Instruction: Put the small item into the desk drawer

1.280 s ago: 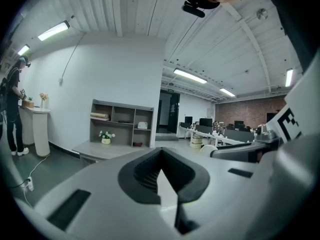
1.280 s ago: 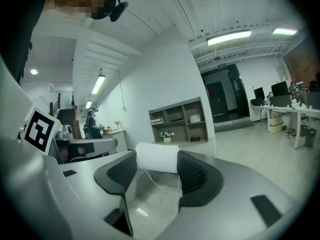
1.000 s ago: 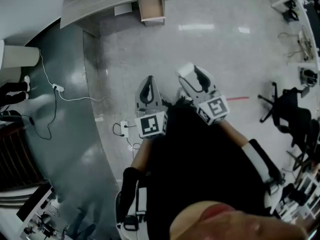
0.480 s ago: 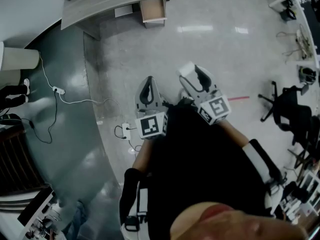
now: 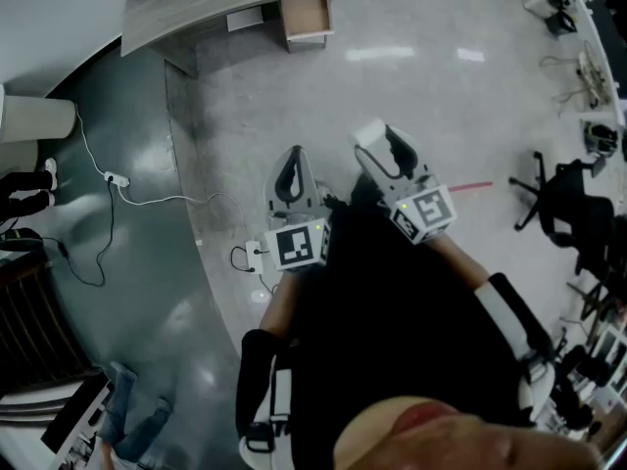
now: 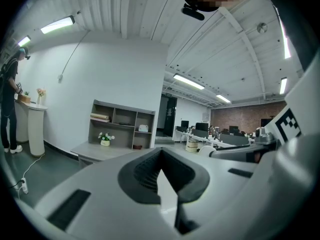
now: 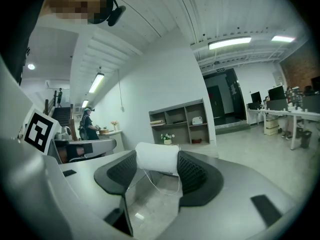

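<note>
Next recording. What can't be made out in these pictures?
Inside the open wooden desk drawer: head view, too far and small.
Ends of the white rolled item: right gripper view, covered by the jaws of the right gripper.
Items on the grey shelf unit: left gripper view, too small to identify.

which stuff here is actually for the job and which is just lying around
For the job: white small item, held in the right gripper; desk drawer.
Lying about: power strip with cable; black office chair; shelf unit.
</note>
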`<state>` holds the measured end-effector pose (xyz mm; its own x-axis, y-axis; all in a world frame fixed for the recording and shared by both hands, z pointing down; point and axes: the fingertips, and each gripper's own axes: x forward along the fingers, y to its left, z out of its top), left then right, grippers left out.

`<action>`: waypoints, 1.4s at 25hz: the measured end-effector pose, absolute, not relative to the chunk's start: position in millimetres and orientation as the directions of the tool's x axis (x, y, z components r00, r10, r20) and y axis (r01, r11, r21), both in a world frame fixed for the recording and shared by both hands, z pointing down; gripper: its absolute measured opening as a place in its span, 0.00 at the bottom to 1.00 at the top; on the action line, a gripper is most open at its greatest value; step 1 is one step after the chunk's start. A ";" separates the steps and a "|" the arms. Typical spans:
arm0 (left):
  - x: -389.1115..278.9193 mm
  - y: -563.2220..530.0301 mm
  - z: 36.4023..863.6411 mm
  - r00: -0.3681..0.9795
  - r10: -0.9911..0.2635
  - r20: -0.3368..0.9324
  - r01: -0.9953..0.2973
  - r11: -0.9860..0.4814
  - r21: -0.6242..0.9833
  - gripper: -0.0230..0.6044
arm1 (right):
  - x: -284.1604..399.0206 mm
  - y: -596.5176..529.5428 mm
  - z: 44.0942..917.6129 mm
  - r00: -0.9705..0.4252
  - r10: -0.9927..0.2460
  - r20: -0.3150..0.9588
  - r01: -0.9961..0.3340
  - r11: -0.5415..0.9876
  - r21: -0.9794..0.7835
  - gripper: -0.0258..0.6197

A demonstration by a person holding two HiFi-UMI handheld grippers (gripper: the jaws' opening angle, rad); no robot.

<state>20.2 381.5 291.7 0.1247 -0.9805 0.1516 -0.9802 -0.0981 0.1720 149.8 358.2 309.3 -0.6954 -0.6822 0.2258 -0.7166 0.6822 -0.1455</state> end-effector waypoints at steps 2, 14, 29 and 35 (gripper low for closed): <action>16.2 381.9 291.5 0.131 -0.980 0.150 -0.979 -0.104 0.175 0.02 | 145.7 358.8 310.1 -0.690 -0.688 0.227 -0.722 0.677 -0.143 0.43; -5.0 365.7 296.7 0.117 -0.980 0.164 -0.979 -0.086 0.185 0.02 | 125.0 334.2 313.1 -0.690 -0.690 0.217 -0.722 0.678 -0.140 0.43; -36.7 280.0 303.5 0.100 -0.976 0.194 -0.981 -0.065 0.182 0.02 | 90.2 244.3 323.8 -0.702 -0.671 0.239 -0.711 0.681 -0.173 0.43; -39.1 230.6 298.8 0.089 -0.976 0.199 -0.981 -0.052 0.185 0.02 | 86.5 194.3 319.3 -0.708 -0.665 0.238 -0.705 0.688 -0.172 0.43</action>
